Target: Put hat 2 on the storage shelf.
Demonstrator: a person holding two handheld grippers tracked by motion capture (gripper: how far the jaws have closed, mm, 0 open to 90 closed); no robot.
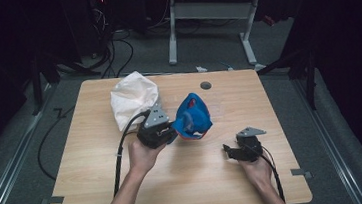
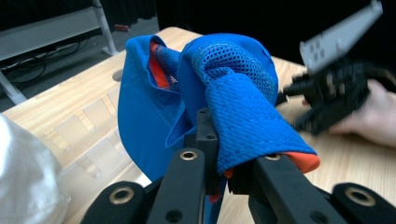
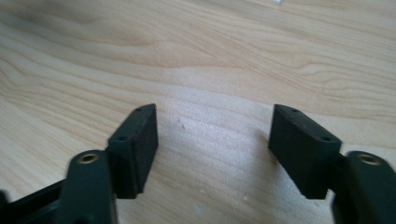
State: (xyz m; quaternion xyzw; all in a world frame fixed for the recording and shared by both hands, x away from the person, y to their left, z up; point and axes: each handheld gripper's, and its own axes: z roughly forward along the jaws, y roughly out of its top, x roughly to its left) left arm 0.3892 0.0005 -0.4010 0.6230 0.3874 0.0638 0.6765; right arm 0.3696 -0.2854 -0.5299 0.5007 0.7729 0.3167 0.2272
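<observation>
Blue mesh cap (image 2: pixel 233 98), one, pinched by left claw (image 2: pixel 219 158); right claw (image 3: pixel 212 140) wide, empty

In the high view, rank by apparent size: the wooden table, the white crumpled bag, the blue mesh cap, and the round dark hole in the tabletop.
1. Wooden table, largest by far.
2. White crumpled bag.
3. Blue mesh cap, slightly smaller than the bag; it is lifted toward the camera, so that gap is unsure.
4. Round dark hole, smallest.

Blue mesh cap (image 1: pixel 192 116) w/ orange lining, crumpled, brim edge pinched in left gripper (image 2: pixel 219 175) jaws, lifted off table approx. mid-top, tilted w/ its open side facing the camera in high view.
</observation>
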